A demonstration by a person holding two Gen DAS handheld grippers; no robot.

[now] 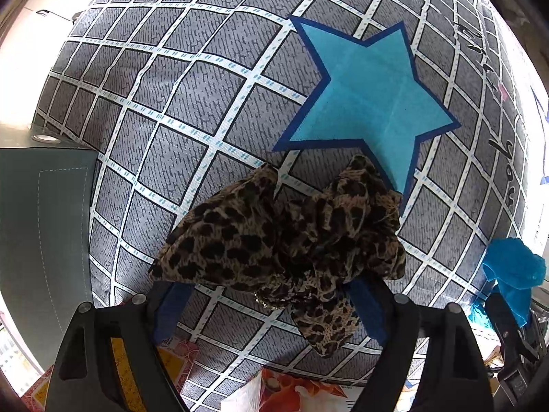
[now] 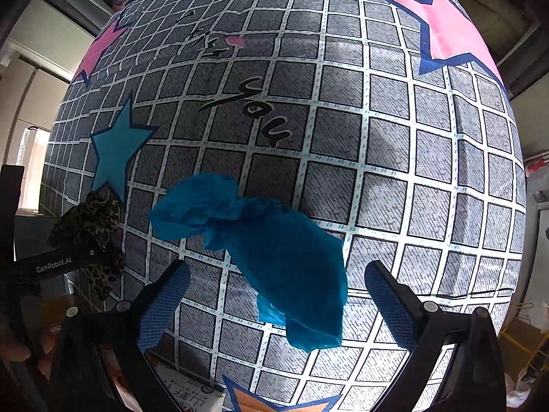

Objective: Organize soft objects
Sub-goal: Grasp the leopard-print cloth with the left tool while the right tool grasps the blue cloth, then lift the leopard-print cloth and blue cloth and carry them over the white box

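A leopard-print cloth (image 1: 281, 237) lies bunched on the grey checked bedsheet (image 1: 171, 103), just below a printed blue star. My left gripper (image 1: 271, 309) is open, its blue fingers on either side of the cloth's near edge; the cloth covers the fingertips. A crumpled blue plastic shoe cover (image 2: 271, 250) lies on the sheet (image 2: 394, 137). My right gripper (image 2: 274, 295) is open and spread wide around it, not touching. The leopard cloth (image 2: 89, 226) and left gripper show at the left of the right wrist view. The blue cover (image 1: 514, 271) shows at the right of the left wrist view.
The sheet carries printed pink stars (image 2: 449, 31), an orange star (image 2: 274, 401) and black lettering (image 2: 254, 110). A grey-green panel (image 1: 44, 226) stands left of the bed. Colourful packaging (image 1: 295, 391) lies below the bed's near edge.
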